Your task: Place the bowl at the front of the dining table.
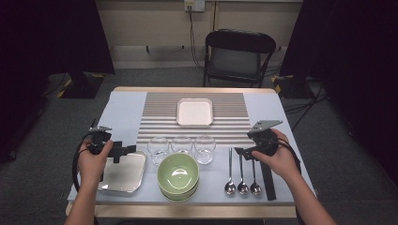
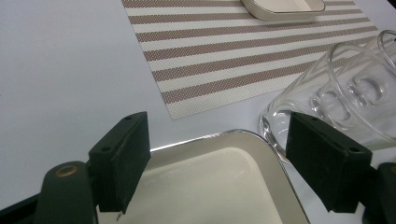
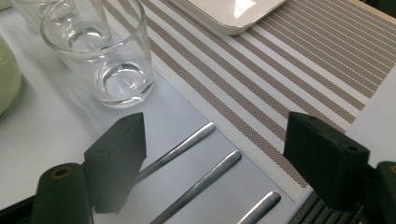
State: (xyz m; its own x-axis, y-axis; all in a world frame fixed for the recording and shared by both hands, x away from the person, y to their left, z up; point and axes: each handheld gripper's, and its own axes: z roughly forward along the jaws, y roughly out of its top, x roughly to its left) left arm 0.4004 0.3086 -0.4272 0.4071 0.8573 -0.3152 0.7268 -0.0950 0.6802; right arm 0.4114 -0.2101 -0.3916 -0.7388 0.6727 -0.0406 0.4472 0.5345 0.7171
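The left gripper (image 1: 123, 151) hovers with its jaws apart over the far edge of the shiny square metal tray (image 1: 126, 176), which lies at 8 o'clock on the table. At 3 o'clock from this tray stand the stacked green round bowls (image 1: 178, 174), and three clear glass tumblers (image 1: 182, 144) make a row just behind them, close to the jaw path. The right gripper (image 1: 245, 152), also spread open, hangs above the handles of three steel spoons (image 1: 241, 173) at 5 o'clock. A white square dish (image 1: 194, 111) rests on the striped woven placemat (image 1: 155, 112) at 12 o'clock.
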